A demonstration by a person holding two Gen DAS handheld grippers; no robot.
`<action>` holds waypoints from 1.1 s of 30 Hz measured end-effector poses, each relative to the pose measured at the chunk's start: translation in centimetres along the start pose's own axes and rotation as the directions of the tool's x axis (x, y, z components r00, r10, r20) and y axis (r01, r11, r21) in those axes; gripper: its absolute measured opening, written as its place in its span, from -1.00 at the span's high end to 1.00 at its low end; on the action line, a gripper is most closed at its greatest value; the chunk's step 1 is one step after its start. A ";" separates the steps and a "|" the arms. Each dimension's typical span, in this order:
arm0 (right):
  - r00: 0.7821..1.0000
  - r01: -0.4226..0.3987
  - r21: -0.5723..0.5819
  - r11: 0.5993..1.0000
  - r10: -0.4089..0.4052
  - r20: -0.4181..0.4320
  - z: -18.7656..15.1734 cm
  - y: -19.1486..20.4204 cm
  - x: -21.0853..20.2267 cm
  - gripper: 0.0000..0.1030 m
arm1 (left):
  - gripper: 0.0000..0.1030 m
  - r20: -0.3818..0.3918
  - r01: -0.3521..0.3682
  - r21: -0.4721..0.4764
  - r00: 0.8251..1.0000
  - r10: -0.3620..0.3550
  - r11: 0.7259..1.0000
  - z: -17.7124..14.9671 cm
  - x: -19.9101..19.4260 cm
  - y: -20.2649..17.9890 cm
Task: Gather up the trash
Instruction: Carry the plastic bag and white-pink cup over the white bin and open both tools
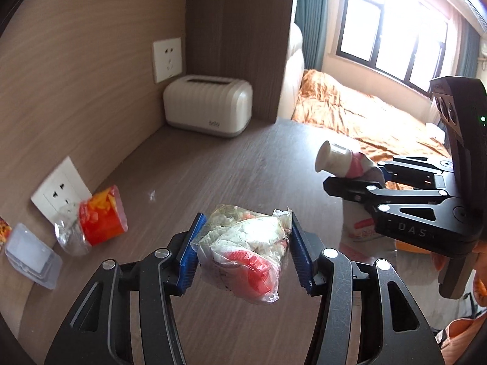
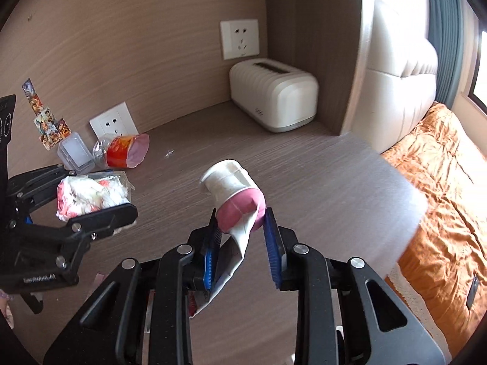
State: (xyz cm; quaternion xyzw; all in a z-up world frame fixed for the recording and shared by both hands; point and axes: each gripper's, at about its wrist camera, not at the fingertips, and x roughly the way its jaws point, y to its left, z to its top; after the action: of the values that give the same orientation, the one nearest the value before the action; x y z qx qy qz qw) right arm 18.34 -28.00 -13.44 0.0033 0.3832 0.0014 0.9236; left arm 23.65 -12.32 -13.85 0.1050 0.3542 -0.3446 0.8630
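A cream ribbed toaster stands in the far corner of the wooden desktop, pushed up close to both walls. Above it on the back wall sits a white socket plate, and a second socket plate is set lower, near the desktop's back edge. A strip of bright stickers clings to the wall further left. Past the desktop's right edge lies a bed with a rumpled orange cover, a padded cream headboard, grey-green curtains and a bright window.

We are looking down along each gripper's fingers, close above the table; both views are facing the corner and sharing the white toaster there.
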 end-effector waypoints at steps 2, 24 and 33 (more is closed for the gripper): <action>1.000 0.012 0.000 1.000 -0.012 0.015 -0.4 -0.6 -1.4 0.43 | -0.01 0.012 0.007 0.014 1.000 -0.008 1.000 0.5 -0.5 -1.4; 0.982 0.186 0.210 0.960 -0.187 -0.013 -11.7 -15.3 -15.0 0.42 | -0.02 -0.093 0.267 0.223 0.963 -0.253 0.937 0.0 4.0 -24.3; 0.969 0.246 0.349 0.904 -0.223 -0.105 -18.8 -20.7 -16.2 0.41 | -0.02 -0.234 0.369 0.274 0.921 -0.311 0.888 -3.6 9.1 -31.9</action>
State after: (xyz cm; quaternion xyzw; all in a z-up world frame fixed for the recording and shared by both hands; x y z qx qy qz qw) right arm -6.41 -48.70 -15.42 0.1257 0.4033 -0.1796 0.8884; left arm 4.99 -39.12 -20.68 0.2080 0.3860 -0.5313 0.7248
